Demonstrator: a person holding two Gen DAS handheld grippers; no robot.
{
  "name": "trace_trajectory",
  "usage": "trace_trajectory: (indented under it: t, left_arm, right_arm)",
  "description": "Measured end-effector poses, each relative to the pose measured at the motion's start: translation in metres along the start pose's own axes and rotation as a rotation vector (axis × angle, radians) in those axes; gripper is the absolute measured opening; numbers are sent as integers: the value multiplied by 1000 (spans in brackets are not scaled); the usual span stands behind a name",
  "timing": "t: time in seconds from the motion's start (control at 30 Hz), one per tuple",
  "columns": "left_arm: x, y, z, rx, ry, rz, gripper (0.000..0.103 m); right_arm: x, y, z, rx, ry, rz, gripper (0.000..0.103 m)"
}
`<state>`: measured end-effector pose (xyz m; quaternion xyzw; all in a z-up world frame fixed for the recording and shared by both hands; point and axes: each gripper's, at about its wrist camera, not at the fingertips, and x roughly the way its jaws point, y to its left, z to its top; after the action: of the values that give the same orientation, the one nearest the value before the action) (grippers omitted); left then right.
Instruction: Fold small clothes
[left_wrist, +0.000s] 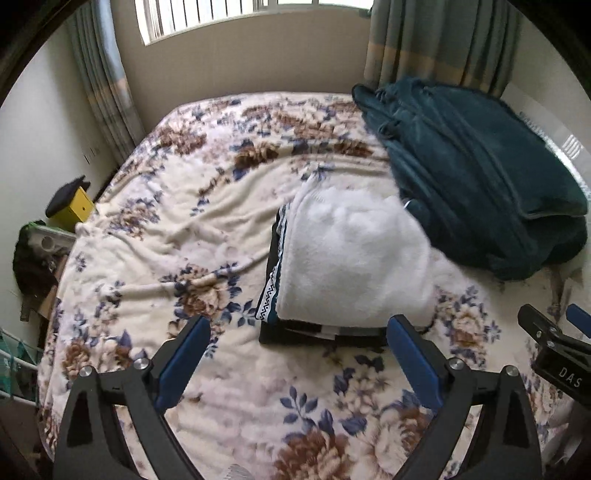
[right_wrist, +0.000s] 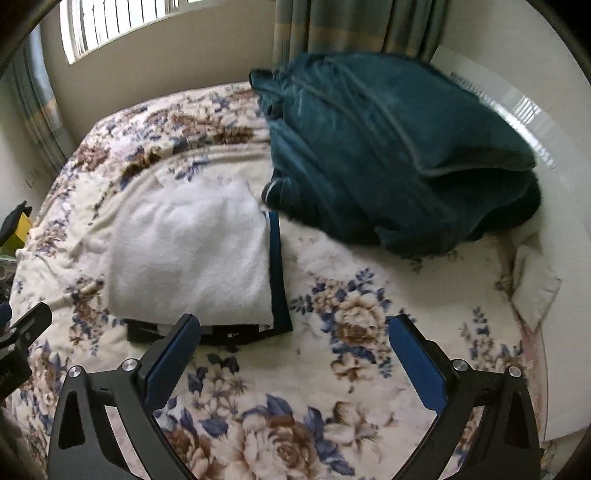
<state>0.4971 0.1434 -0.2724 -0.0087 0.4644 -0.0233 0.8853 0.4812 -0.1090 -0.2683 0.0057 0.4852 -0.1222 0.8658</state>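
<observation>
A folded white fluffy garment (left_wrist: 351, 258) lies on top of a folded dark garment with a patterned trim (left_wrist: 271, 291), stacked on the floral bed cover (left_wrist: 155, 236). The stack also shows in the right wrist view, white garment (right_wrist: 188, 254) over the dark one (right_wrist: 279, 280). My left gripper (left_wrist: 299, 332) is open and empty, just in front of the stack. My right gripper (right_wrist: 295, 332) is open and empty, in front of the stack's right corner. The right gripper's side shows at the right edge of the left wrist view (left_wrist: 554, 343).
A heap of dark teal fleece clothing (left_wrist: 480, 177) lies at the back right of the bed, also in the right wrist view (right_wrist: 399, 147). A yellow box (left_wrist: 74, 206) and clutter stand off the bed's left side. Wall, window and curtains lie behind.
</observation>
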Motion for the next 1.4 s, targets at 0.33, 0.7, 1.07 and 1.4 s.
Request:
trace_trajectory:
  t: [0.33, 0.7, 1.07, 1.4]
  left_arm:
    - [-153, -10, -18, 12, -126, 1, 98]
    - [-288, -9, -52, 5, -235, -7, 98]
    - [-342, -8, -77, 2, -279, -2, 98]
    - [-363, -14, -88, -7, -308, 8, 98]
  right_arm:
    - [-181, -33, -24, 2, -134, 5, 103]
    - [-356, -63, -68, -30, -272, 32, 103]
    - [-446, -70, -104, -55, -326, 89, 103]
    - [-469, -78, -112, -56, -334, 106, 103]
